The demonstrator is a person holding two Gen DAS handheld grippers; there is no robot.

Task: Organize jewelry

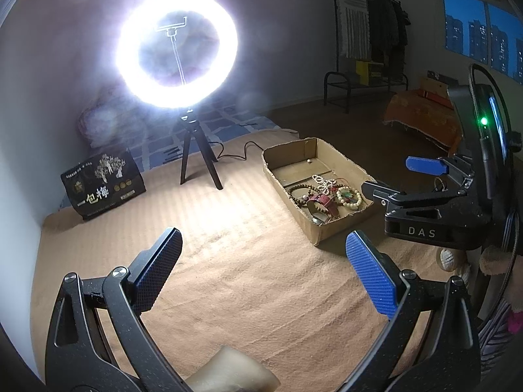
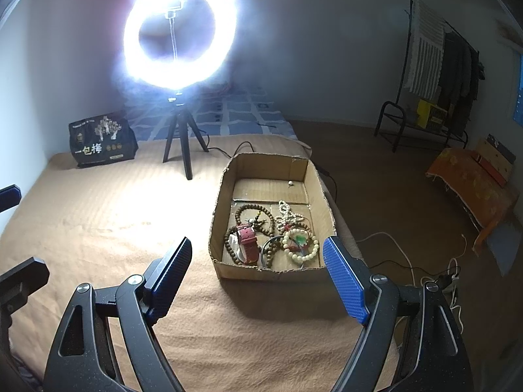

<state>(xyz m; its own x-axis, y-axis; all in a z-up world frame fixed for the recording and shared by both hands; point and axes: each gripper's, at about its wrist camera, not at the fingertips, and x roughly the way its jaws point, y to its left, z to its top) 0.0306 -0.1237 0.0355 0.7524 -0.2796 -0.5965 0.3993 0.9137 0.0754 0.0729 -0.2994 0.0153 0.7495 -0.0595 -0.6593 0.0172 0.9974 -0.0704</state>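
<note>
Nearest the left wrist camera, the left gripper [image 1: 263,274] hangs over the tan blanket [image 1: 228,294] with its jaws wide apart and nothing between them; a pale rounded thing at the bottom edge lies beneath it, too cropped to name. The right gripper [image 2: 256,281] is likewise spread wide and holds nothing, its blue pads [image 2: 345,281] flanking the near end of the cardboard box [image 2: 225,179] in its own view. In the left view it shows from the side, just right of the box.

The box sits on the blanket, open at the top, its long side running away from the cameras. The jewelry lies heaped in its near half: a dark brown bead necklace [image 2: 253,210], a red leather strap [image 2: 247,240] across it, a pale bead bracelet [image 2: 301,245] with something green inside its loop, and a string of small whitish beads [image 2: 287,214] just behind. One small pale bead [image 2: 290,183] lies alone in the far half.

Farther back a lit ring light [image 2: 179,32] stands on a black tripod [image 2: 183,143], its cable [image 2: 225,152] trailing toward the box. Left of the tripod stands a black bag [image 2: 101,140] with white print. Across the floor is a clothes rack [image 2: 438,65].
</note>
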